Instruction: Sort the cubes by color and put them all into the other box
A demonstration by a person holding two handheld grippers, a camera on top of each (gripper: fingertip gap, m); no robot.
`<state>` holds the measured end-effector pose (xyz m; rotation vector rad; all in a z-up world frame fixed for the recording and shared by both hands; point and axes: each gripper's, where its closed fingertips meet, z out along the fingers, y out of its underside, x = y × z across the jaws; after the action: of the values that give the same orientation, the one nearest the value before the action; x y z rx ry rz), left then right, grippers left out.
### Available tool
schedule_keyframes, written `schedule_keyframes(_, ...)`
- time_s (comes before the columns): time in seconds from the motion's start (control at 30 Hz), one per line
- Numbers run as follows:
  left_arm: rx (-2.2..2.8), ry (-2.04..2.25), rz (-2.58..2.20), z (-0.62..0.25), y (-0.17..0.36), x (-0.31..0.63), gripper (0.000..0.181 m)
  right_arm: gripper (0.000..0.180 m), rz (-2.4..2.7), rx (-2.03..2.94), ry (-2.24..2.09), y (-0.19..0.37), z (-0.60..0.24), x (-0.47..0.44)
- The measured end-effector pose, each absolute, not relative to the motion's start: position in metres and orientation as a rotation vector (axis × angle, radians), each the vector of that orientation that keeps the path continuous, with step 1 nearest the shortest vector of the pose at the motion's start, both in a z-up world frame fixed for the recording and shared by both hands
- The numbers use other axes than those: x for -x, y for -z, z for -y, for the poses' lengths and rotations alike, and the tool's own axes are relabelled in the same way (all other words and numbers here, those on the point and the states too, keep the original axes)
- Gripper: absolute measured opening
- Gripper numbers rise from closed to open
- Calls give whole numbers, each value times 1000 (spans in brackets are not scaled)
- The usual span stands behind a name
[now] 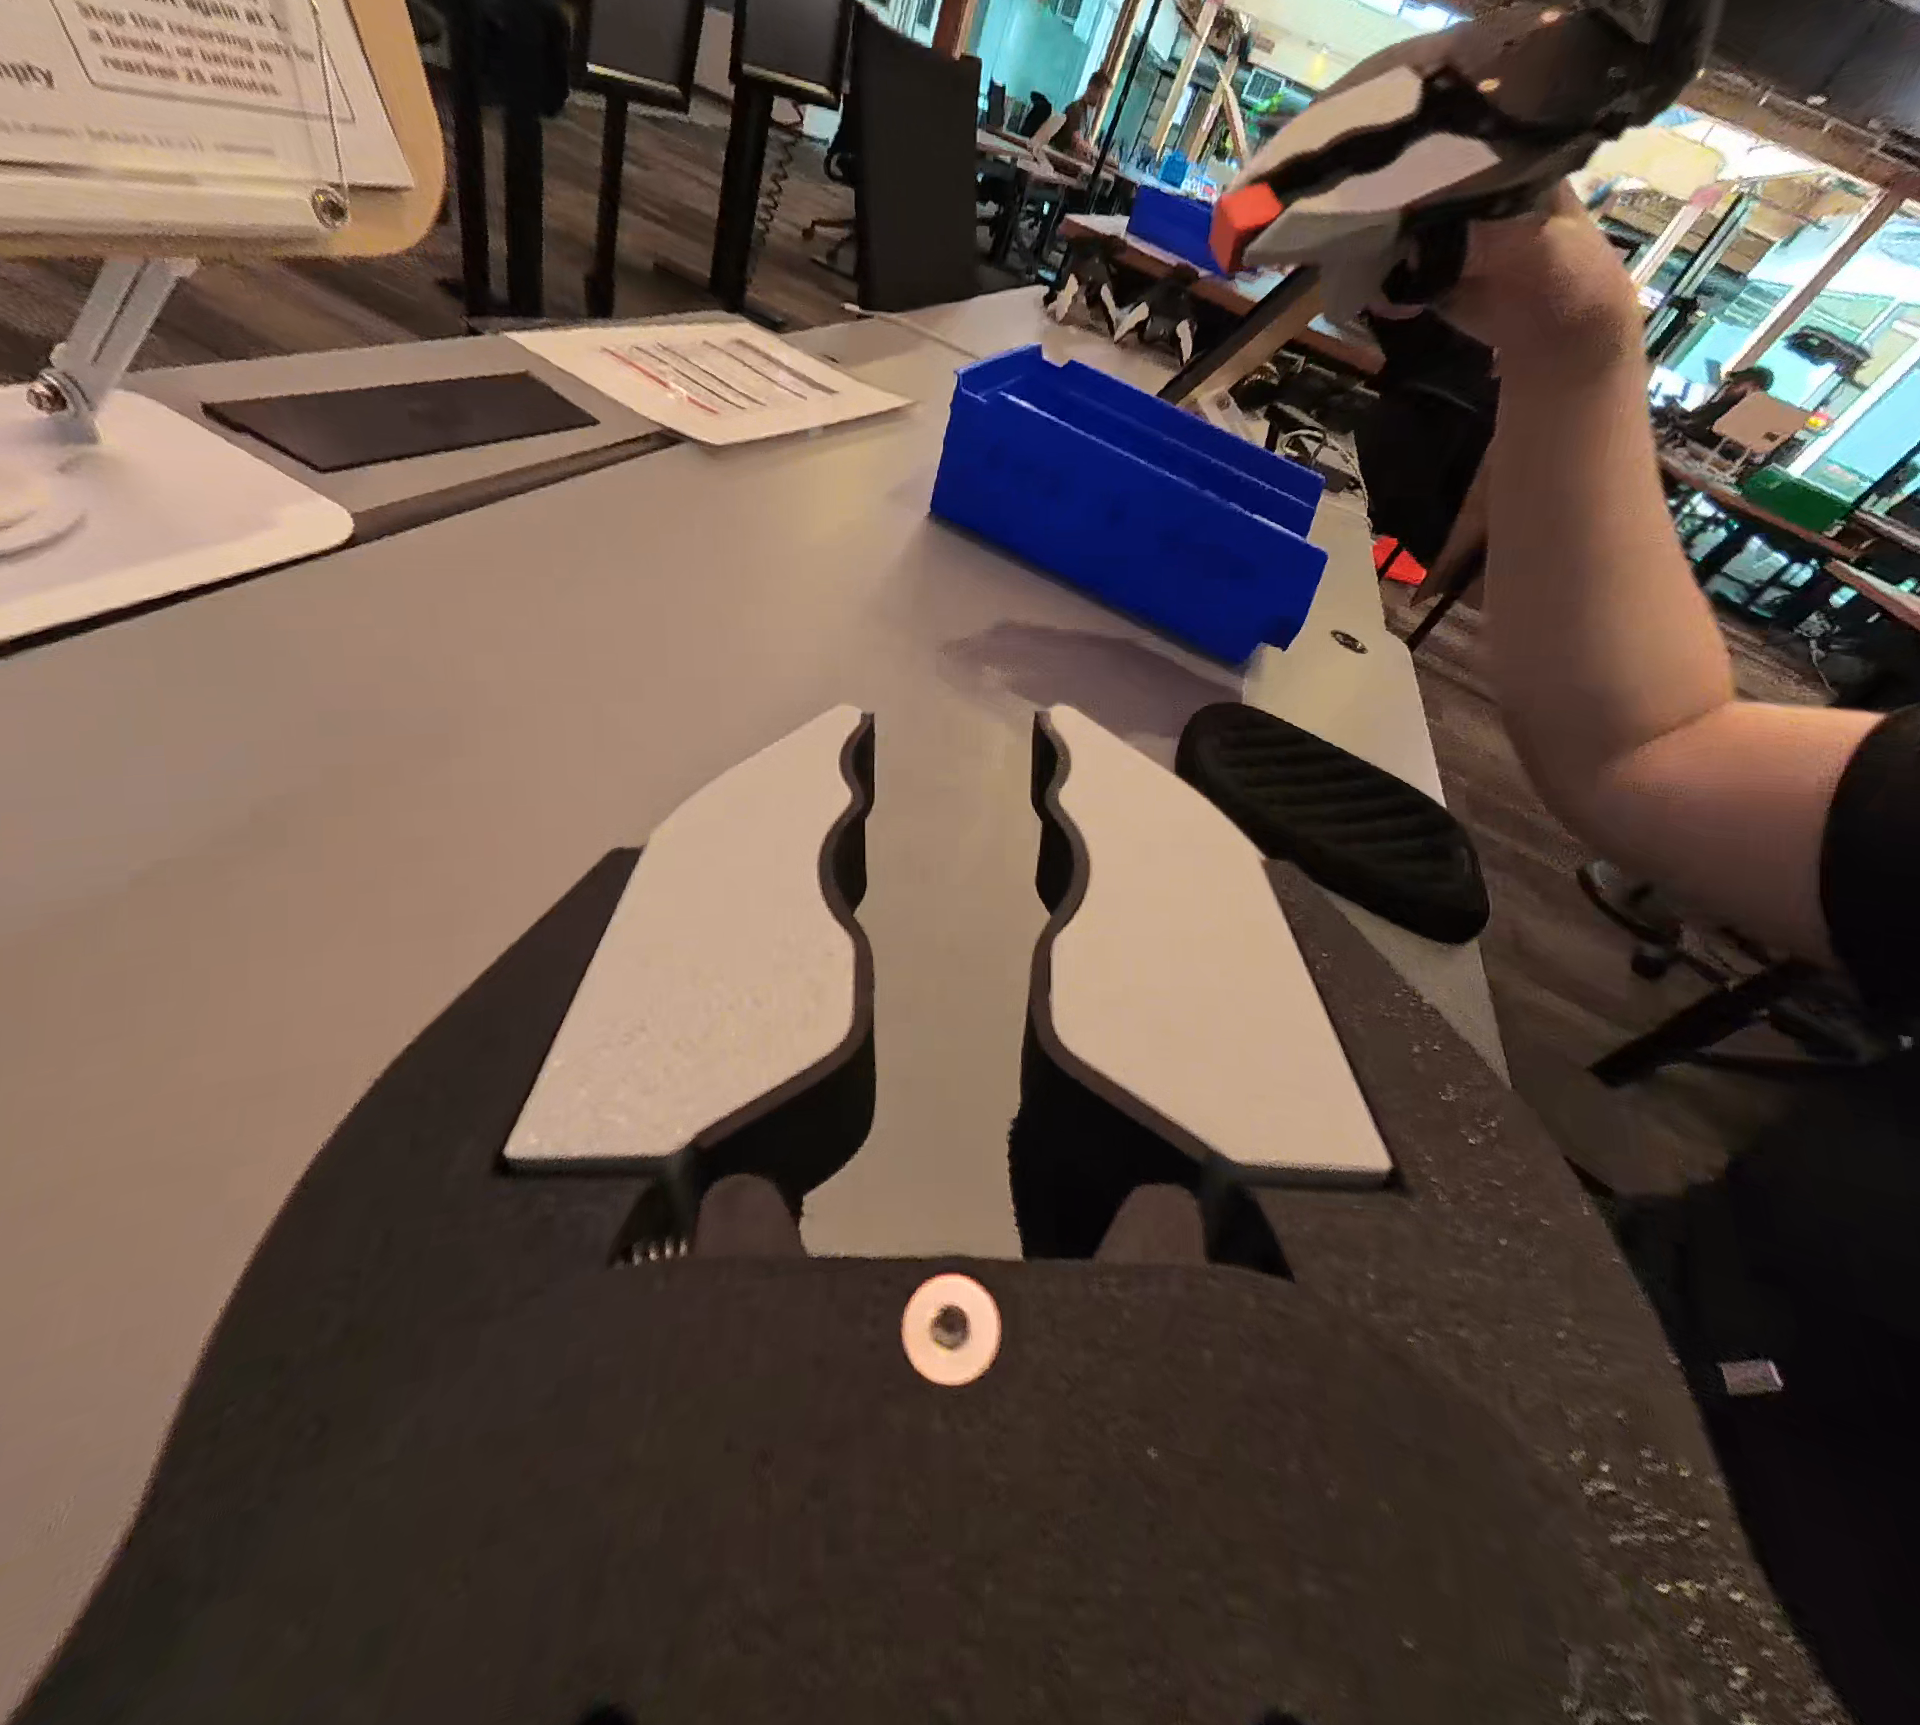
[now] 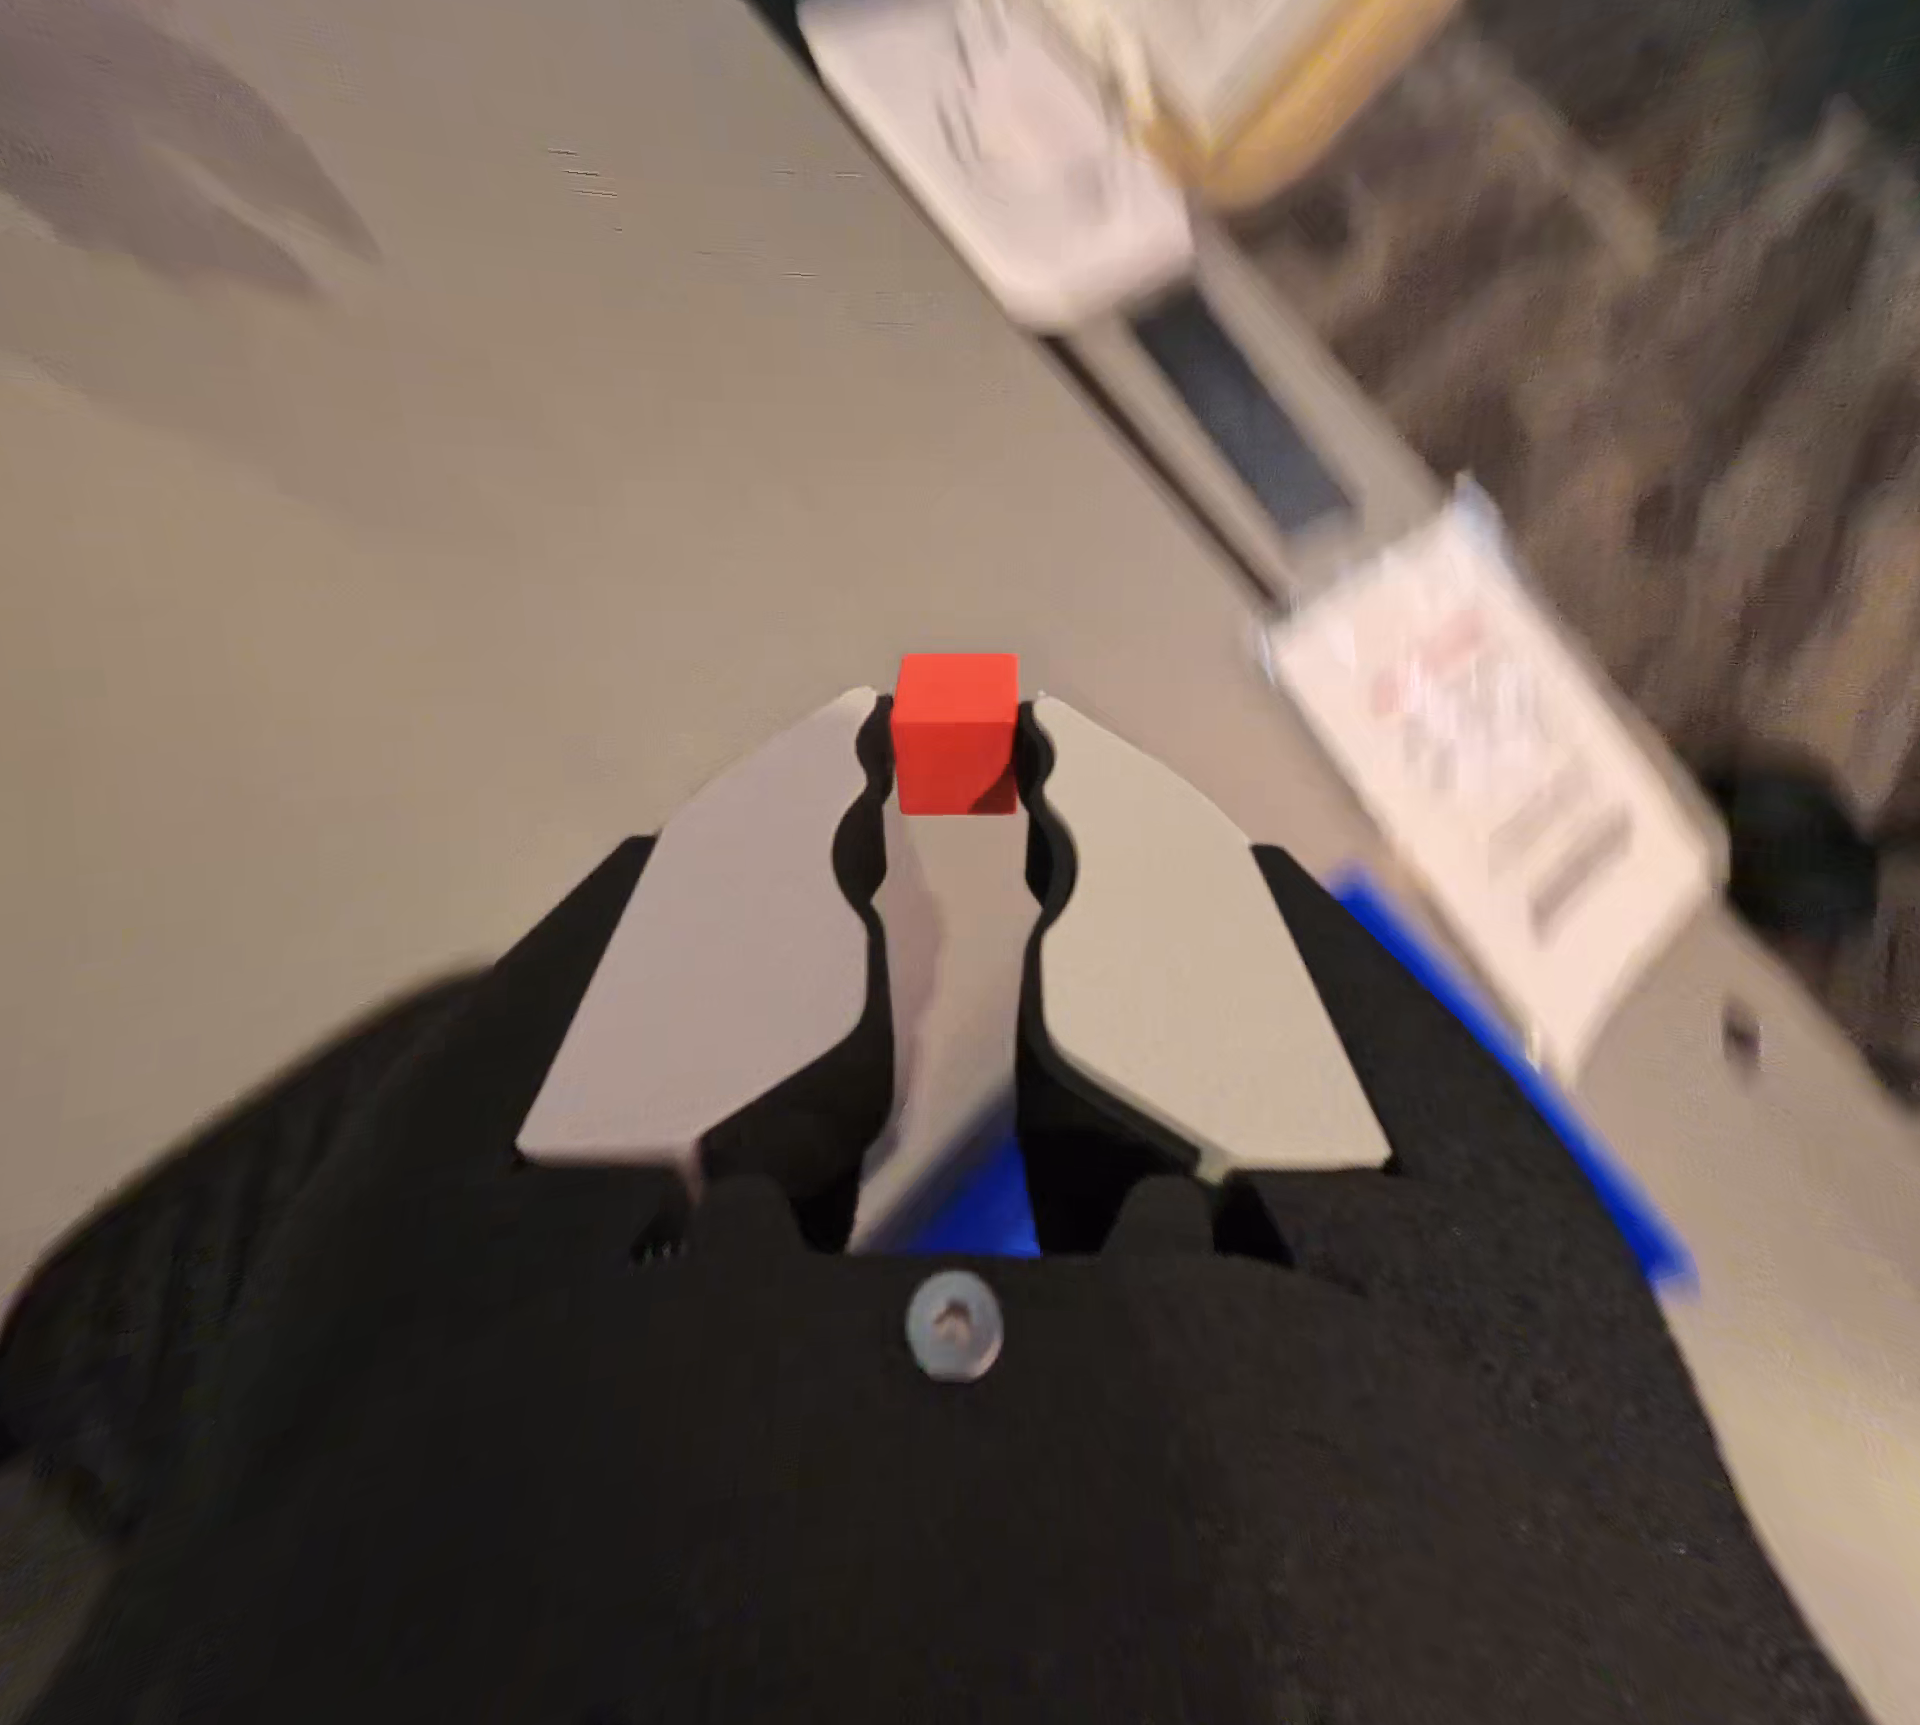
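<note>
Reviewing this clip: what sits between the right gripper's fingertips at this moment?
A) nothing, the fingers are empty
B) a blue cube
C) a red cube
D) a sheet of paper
C: the right gripper is closed on a red cube at its tips, raised above the blue box.

We note that each hand-held gripper looks alike. The left hand-held gripper [image 1: 951,725] has two flat pale grey fingers [image 1: 717,927] with wavy black inner edges, set on a broad, matte black, grainy body. A single silver screw [image 1: 950,1330] in a washer sits at the centre of that body. The right hand-held gripper [image 2: 954,704] shows the same grey fingers [image 2: 1174,927], black body and central screw [image 2: 953,1328]. We see a black sleeve [image 1: 1870,834] on the person's right arm.
</note>
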<state>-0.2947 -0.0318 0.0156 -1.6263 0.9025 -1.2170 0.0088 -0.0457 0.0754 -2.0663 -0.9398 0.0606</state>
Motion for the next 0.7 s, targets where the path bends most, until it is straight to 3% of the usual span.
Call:
schedule_keyframes(0.17, 1663, 1182, -944, 32, -3, 289, 28, 22, 601, 2774, 144, 29, 103, -185)
schedule_keyframes(0.3, 1672, 1100, -988, 30, 6, 289, 27, 22, 464, 3089, 143, 97, 148, -247)
schedule_keyframes(0.7, 1734, 1107, -1002, 28, 26, 290, 23, 22, 333, 3233, 298, 141, 164, -293)
